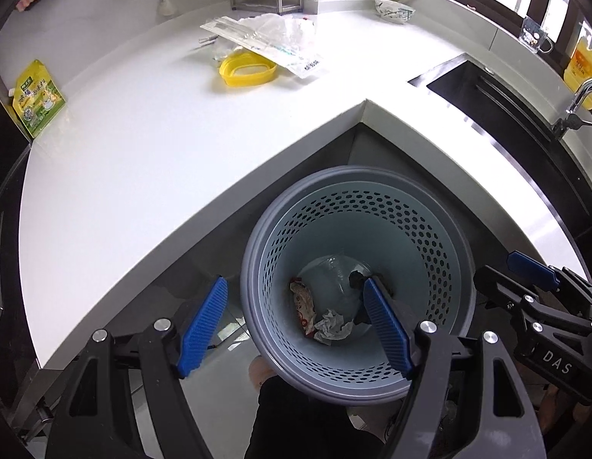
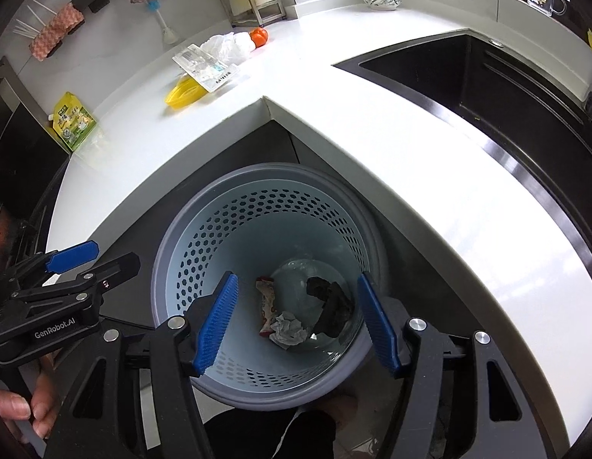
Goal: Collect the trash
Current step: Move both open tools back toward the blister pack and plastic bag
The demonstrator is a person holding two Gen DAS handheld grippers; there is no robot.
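Big white counter (image 1: 143, 153) sweeps across the top half of both views, wrapping a corner, and there's work left on it: at upper centre of the left view sits a loose heap of clear plastic bags (image 1: 265, 36) draped over a yellow ring-shaped tray (image 1: 247, 69), and a green printed pouch (image 1: 38, 97) leans at the far left edge. Whether that pouch counts as trash, I can't say from here. Down in the lower middle, tucked into the counter's corner on the floor, stands the grey perforated bin (image 1: 445, 229), and the collecting is clearly under way. Inside it, at the bottom, lies a clear plastic cup or lid (image 2: 296, 275), hard to make out, with a black crumpled scrap (image 2: 332, 306) on its right, a red-and-white wrapper (image 2: 267, 306) on its left and a small balled white tissue (image 2: 288, 329) nearest the camera. Both tools are poised above the bin with nothing in them: the left gripper (image 1: 296, 329) has its jaws spread wide, one blue pad outside the rim and one over the opening, and the right gripper (image 2: 299, 325) likewise shows its jaws wide apart, empty, framing the bin's contents. So I'd call it part done, with the counter pile next.
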